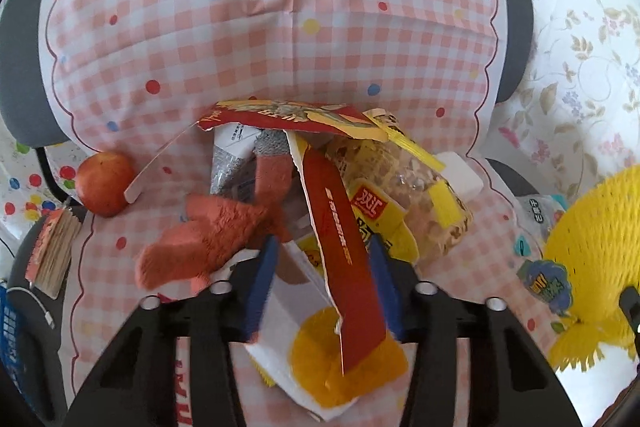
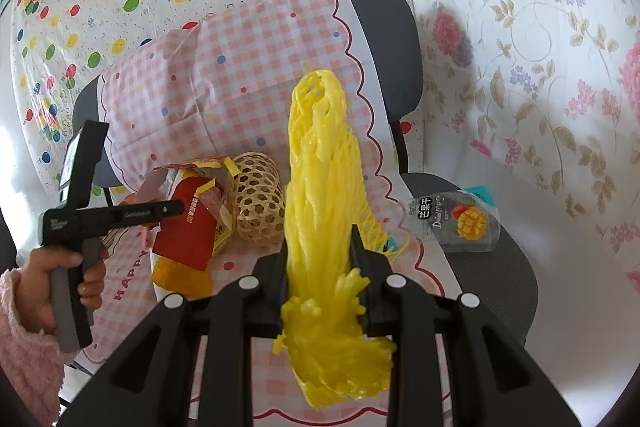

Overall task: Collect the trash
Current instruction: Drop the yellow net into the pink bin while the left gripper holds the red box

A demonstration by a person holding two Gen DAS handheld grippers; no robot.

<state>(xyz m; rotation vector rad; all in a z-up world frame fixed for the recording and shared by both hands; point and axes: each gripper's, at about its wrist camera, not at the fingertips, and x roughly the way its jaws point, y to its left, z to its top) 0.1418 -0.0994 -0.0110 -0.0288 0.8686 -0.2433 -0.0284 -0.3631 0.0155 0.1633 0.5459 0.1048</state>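
Two pieces in hand: my right tool (image 2: 320, 267) clamps the yellow foam net (image 2: 320, 187), my left tool (image 1: 324, 271) straddles the torn red carton (image 1: 340, 227), grip unclear. Mango packet (image 2: 460, 223) waits far right.

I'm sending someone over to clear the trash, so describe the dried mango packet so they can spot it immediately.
Find the grey office chair draped with pink checked cloth. On its bare seat edge lies a dark packet, alone, picturing a cut mango.
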